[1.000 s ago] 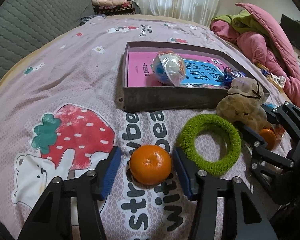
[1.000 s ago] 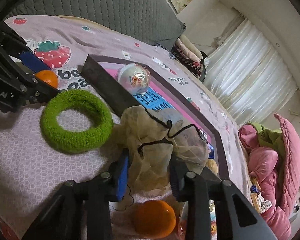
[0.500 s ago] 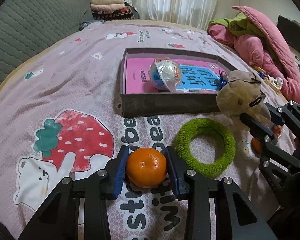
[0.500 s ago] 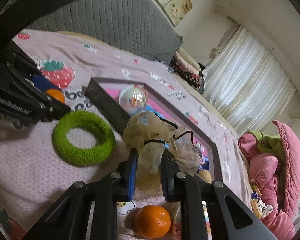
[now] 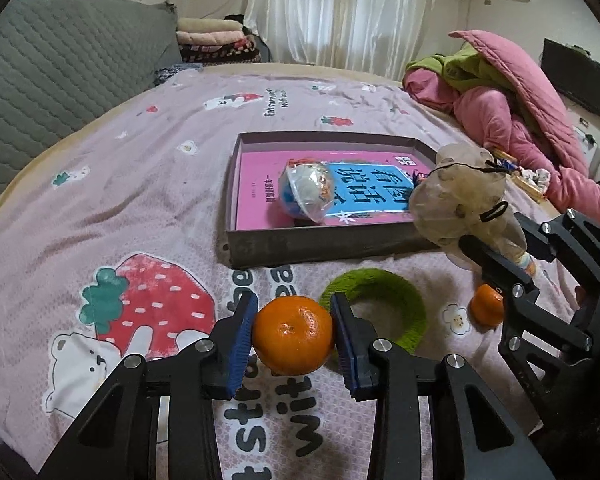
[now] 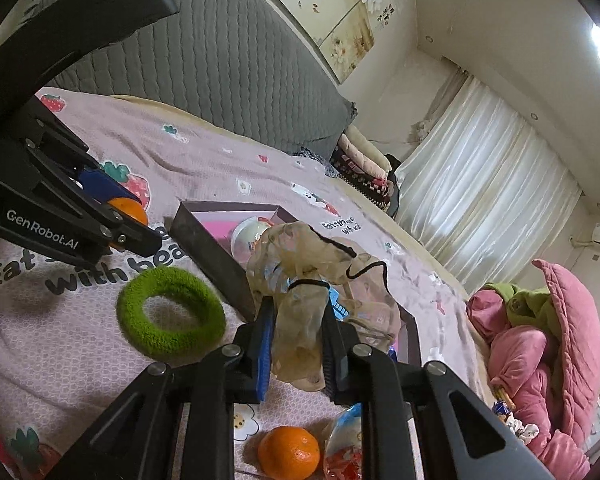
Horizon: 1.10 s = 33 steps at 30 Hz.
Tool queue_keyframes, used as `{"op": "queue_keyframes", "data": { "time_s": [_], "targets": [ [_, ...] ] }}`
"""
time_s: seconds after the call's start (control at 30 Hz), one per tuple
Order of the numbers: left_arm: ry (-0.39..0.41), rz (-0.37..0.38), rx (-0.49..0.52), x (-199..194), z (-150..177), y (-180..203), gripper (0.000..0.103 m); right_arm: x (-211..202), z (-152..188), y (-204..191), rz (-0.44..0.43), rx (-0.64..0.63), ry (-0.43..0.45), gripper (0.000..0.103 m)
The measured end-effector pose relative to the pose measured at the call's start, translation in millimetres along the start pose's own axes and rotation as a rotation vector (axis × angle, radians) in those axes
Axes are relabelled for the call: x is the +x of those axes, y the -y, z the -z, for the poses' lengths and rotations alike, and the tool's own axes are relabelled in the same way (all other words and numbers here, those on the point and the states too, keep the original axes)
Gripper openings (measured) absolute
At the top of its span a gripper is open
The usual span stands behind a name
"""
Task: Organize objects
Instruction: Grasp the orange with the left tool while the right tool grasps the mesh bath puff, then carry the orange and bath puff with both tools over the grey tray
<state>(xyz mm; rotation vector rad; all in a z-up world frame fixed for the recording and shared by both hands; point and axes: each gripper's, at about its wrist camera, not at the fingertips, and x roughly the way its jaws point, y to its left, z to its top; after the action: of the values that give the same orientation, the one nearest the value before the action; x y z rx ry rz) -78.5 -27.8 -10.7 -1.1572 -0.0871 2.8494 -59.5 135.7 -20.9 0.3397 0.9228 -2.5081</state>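
My left gripper (image 5: 293,338) is shut on an orange tangerine (image 5: 293,335), lifted just above the pink bedspread. My right gripper (image 6: 296,342) is shut on a beige mesh drawstring pouch (image 6: 300,300), held up beside the near right corner of the grey box (image 5: 300,246). In the left wrist view the pouch (image 5: 456,196) hangs over that corner. The box holds a pink and blue book (image 5: 364,188) and a clear toy ball (image 5: 308,192). A green fuzzy ring (image 5: 392,300) lies on the bed between the grippers. A second tangerine (image 6: 289,452) rests below the right gripper.
A small snack packet (image 6: 342,440) lies beside the second tangerine. Pink and green bedding (image 5: 512,112) is heaped at the far right. A grey quilted headboard (image 5: 60,68) runs along the left, with folded blankets (image 5: 216,40) by the curtain.
Both grippers went from open around their objects to shut on them. The tangerine and the mesh pouch have both been lifted off the bedspread.
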Motion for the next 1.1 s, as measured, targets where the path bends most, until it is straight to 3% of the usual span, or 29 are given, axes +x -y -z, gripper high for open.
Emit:
{"op": "queue_keyframes", "data": {
  "time_s": [1.1],
  "targets": [
    [0.102,0.082,0.026,17.5,-58.4,37.0,0.039,-1.1,-3.1,39.5,0.016,0.154,0.012,0.021]
  ]
}}
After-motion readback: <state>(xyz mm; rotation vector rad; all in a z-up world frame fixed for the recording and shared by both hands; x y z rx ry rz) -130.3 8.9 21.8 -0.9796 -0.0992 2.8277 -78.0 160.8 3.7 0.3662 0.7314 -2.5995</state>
